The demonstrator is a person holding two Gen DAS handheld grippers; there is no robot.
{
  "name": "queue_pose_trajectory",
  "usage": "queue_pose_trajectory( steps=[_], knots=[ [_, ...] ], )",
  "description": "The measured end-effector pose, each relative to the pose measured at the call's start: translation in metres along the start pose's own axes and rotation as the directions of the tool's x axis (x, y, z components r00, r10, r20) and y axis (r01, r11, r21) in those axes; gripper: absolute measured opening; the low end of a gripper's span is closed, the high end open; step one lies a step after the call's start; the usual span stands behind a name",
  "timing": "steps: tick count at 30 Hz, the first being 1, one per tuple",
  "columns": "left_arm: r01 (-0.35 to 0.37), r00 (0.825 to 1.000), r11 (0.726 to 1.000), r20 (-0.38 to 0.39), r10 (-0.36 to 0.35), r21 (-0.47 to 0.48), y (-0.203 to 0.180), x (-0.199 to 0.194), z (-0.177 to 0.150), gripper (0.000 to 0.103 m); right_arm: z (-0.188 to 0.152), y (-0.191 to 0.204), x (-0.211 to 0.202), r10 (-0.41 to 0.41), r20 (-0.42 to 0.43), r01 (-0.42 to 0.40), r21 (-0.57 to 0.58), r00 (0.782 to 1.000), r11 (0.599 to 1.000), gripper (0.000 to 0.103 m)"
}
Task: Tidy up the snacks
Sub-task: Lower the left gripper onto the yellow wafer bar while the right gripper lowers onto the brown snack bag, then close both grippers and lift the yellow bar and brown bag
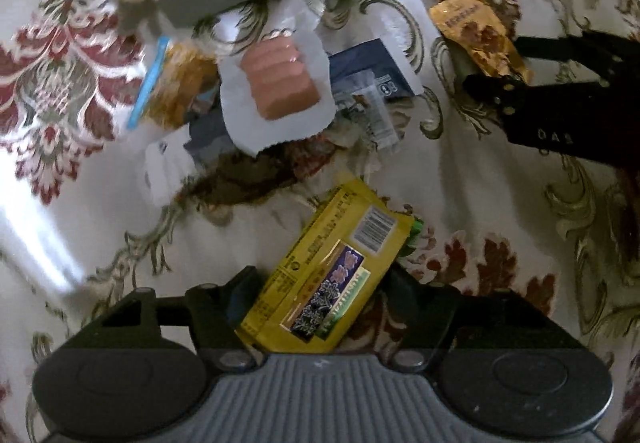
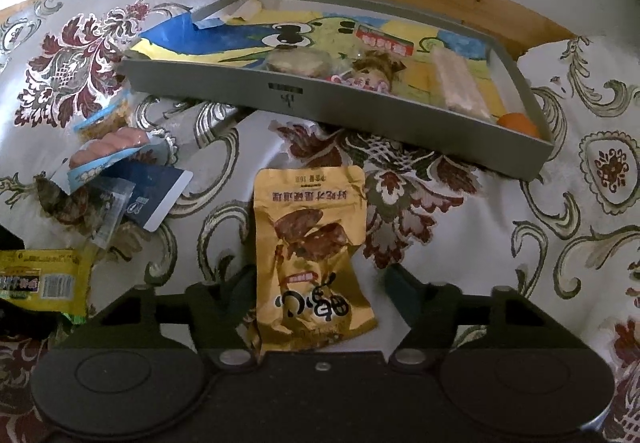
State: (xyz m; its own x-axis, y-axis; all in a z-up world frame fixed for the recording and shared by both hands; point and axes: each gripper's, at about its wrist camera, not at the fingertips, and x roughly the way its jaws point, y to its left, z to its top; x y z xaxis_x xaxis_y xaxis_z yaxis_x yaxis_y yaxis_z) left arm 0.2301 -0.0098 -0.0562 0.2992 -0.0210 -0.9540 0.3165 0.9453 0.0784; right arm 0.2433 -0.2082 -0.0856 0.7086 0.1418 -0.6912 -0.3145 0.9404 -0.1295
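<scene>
A yellow snack packet (image 1: 332,275), barcode up, sits between the fingers of the left gripper (image 1: 320,303), which press against both of its edges. A crinkled gold pouch (image 2: 312,255) lies on the floral cloth (image 2: 520,263) between the spread fingers of the right gripper (image 2: 320,295), ungripped. Ahead lies a grey tray (image 2: 360,103) holding snacks. To the left, a pink sausage pack (image 2: 108,147) tops a loose pile of wrappers.
</scene>
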Motion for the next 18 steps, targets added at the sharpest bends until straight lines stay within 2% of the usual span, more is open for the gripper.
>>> queue_pose_trajectory(
  steps=[3,10,18],
  knots=[
    [-0.030,0.999,0.998,-0.025,0.029,-0.046,-0.007,-0.001,0.000,0.069,-0.001,-0.001,-0.003,0.021,-0.011,-0.021,0.013,1.000,1.000,0.059],
    [-0.044,0.998,0.995,-0.051,0.040,-0.093,-0.020,-0.005,0.000,0.063,-0.005,-0.003,-0.008,0.064,-0.029,-0.062,0.050,0.998,0.997,0.058],
    [-0.011,0.998,0.991,-0.060,0.003,-0.135,-0.029,-0.010,-0.011,0.061,-0.012,0.000,-0.020,0.183,-0.094,-0.174,0.095,0.979,0.980,0.058]
  ],
)
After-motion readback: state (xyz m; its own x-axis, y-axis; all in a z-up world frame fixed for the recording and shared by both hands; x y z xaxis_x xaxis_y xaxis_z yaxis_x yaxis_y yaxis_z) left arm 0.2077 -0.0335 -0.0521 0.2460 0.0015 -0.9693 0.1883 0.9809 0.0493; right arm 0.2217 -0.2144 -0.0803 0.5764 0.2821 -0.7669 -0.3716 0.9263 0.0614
